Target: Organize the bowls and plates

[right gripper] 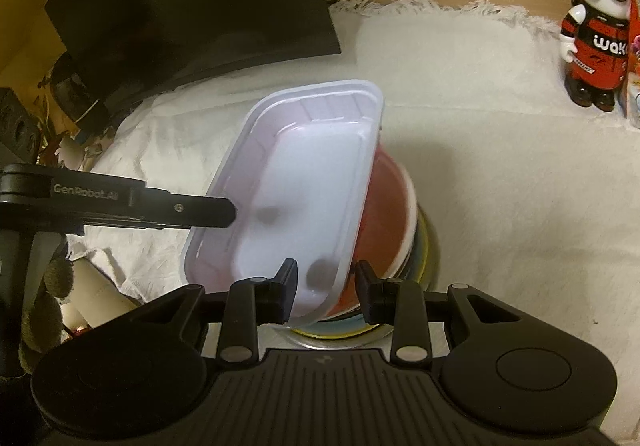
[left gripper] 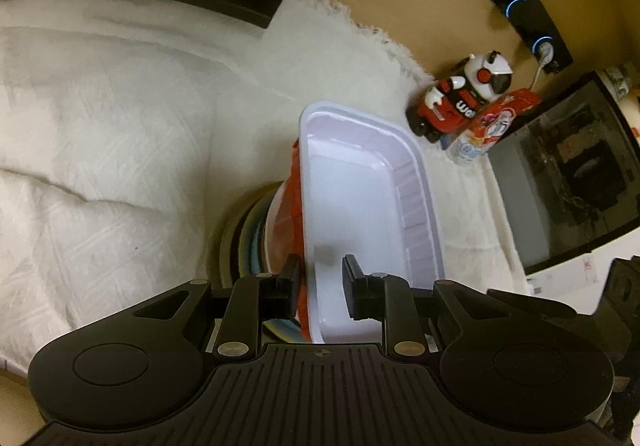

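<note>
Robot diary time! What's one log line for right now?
step: stacking | left gripper: open, straddling tray rim | right gripper: open, same | white tray: tilted on red bowl | stack on white cloth

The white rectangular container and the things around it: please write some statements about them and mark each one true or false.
1. The white rectangular container sits tilted on a stack of round dishes. True.
2. The container holds food. False: its inside looks empty.
3. A toy robot figure stands on the white cloth. True.
4. The left gripper is far from the container. False: its fingers straddle the container's rim.
5. The dish directly under the container is blue. False: it is a red bowl.
</note>
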Available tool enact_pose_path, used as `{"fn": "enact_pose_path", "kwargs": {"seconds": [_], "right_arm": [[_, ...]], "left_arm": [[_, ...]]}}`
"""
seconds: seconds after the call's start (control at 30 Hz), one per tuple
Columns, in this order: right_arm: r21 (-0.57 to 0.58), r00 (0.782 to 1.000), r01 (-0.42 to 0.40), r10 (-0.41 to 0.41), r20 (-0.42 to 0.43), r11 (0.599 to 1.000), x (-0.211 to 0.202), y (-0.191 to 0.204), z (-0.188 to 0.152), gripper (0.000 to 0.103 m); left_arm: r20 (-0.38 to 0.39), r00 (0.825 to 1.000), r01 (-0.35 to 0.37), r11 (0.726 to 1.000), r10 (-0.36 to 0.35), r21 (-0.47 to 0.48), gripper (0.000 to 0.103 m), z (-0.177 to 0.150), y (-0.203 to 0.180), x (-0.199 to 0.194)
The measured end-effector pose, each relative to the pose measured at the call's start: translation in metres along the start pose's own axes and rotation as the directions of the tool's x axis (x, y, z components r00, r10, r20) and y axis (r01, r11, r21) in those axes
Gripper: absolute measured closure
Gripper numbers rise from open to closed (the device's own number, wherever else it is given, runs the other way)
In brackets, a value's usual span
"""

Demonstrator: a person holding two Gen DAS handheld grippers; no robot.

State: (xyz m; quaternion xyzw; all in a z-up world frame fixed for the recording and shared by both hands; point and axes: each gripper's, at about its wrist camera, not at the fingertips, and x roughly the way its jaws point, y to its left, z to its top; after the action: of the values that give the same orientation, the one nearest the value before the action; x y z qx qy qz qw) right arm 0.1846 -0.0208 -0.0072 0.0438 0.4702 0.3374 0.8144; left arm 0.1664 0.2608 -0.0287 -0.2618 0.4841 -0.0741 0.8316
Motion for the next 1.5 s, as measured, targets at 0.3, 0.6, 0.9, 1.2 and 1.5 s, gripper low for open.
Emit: {"fn": "enact_pose_path", "kwargs": {"seconds": [0.3, 0.6, 0.9, 1.2, 1.5], "right_arm": [[0.011, 0.998, -0.043, 0.042, 0.057, 0.999, -0.014, -0.013, -0.006, 0.071], [0.017, 0.987, -0.031, 0.028, 0.159, 0.999, -0.066, -0.016, -0.037, 0.067], [-0.022, 0.991, -0.004, 0.007, 0.130, 1.000, -0.114, -0.016, -0.114, 0.054], [-0.057, 0.982, 0.076, -0.065, 0.176, 0.995, -0.146, 0.005, -0.157, 0.052], [-0.033, 0.984, 0.089, -0.082, 0.159, 0.996, -0.144, 0.005, -0.156, 0.051]], "left_arm": [[0.067, 0.998, -0.001, 0.999, 0.004, -0.034, 0.079, -0.017, -0.003, -0.010], [0.309, 0.946, -0.093, 0.995, 0.098, -0.033, 0.079, -0.088, -0.037, -0.075], [0.375, 0.914, -0.193, 0.979, 0.155, 0.068, 0.088, -0.210, -0.120, -0.081], [0.364, 0.897, -0.316, 0.939, 0.251, 0.132, 0.089, -0.233, -0.147, -0.076], [0.280, 0.918, -0.333, 0.930, 0.282, 0.156, 0.089, -0.242, -0.150, -0.068]]}}
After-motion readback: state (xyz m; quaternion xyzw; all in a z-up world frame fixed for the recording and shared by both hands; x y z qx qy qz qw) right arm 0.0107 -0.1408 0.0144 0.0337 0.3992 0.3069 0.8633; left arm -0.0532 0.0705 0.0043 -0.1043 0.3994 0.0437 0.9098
